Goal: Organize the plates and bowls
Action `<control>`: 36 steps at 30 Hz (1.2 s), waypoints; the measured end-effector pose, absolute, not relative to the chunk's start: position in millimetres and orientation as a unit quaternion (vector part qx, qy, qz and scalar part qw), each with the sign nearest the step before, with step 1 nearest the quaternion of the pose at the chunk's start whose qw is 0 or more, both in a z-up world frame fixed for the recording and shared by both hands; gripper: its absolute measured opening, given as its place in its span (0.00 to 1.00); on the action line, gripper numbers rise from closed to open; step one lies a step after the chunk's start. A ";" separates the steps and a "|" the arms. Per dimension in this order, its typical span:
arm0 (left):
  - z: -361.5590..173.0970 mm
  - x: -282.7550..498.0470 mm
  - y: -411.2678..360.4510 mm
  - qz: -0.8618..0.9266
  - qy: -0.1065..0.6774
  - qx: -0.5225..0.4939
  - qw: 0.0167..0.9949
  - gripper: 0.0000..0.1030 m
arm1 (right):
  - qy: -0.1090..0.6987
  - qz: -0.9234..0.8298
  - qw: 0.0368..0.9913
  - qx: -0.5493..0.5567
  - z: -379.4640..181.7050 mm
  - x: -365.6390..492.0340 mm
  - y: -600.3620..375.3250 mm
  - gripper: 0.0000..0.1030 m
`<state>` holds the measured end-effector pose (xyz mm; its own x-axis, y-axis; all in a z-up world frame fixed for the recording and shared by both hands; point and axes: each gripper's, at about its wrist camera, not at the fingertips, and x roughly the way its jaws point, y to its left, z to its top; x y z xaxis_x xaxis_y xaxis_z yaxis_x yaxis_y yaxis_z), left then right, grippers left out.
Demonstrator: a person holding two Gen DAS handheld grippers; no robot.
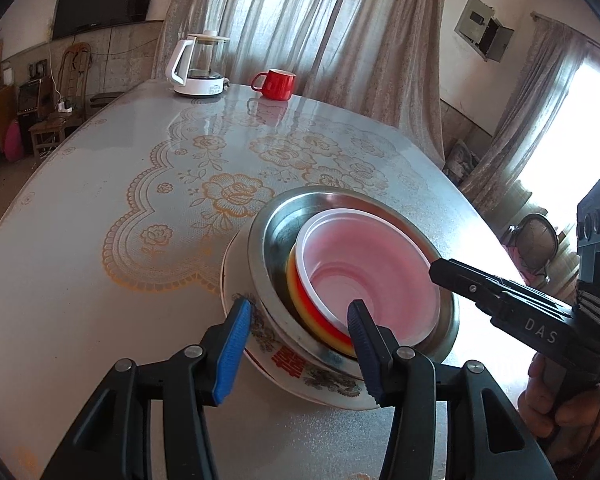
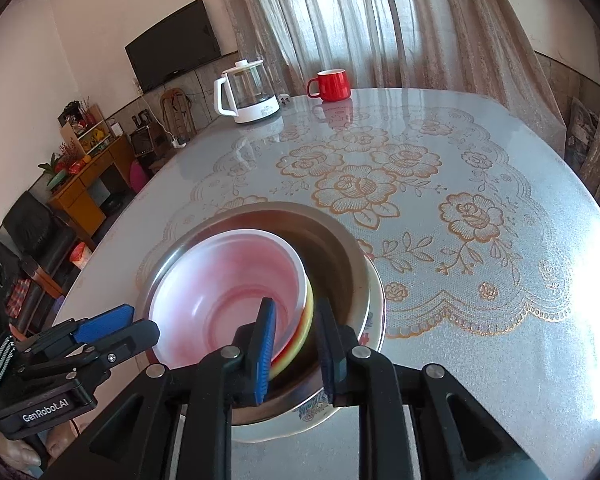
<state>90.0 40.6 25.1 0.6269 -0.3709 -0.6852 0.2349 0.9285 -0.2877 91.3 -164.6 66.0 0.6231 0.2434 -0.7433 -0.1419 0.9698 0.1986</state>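
While the white bowl (image 2: 224, 292) sits nested in the steel bowl (image 2: 332, 248) on the patterned plate (image 1: 300, 364), the right gripper (image 2: 296, 344) straddles its rim part-open, holding nothing, the left gripper (image 1: 296, 344) wide and empty, so withdrawing cleanly seems next.

bowls (image 1: 364, 276) in basin (image 1: 276, 232) | basin on plate (image 1: 296, 364) | kettle (image 1: 198, 68) left of mug (image 1: 276, 84)

Table (image 1: 80, 240) carries kettle (image 1: 198, 66), mug (image 1: 276, 84), plate (image 1: 296, 364).
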 end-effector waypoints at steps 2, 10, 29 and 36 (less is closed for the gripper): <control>26.0 88.2 41.3 -0.161 0.392 -0.084 0.902 0.58 | 0.410 0.111 0.903 0.064 69.7 86.4 -166.0 0.23; 26.4 83.1 47.2 -0.123 0.385 -0.073 0.912 0.69 | 0.387 0.099 0.913 0.081 74.6 73.7 -166.0 0.31; 26.2 54.9 52.8 -0.048 0.336 -0.053 0.939 1.00 | 0.343 0.016 0.939 0.005 62.5 21.7 -132.1 0.39; 30.5 47.4 48.8 -0.026 0.319 -0.048 0.946 1.00 | 0.330 0.011 0.944 0.007 67.6 18.0 -132.3 0.39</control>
<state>47.4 48.8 30.5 0.7957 -0.0796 -0.6004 0.0190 0.9941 -0.1066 18.0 -132.3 67.6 0.7814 0.0250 -0.6235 -0.0159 0.9997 0.0201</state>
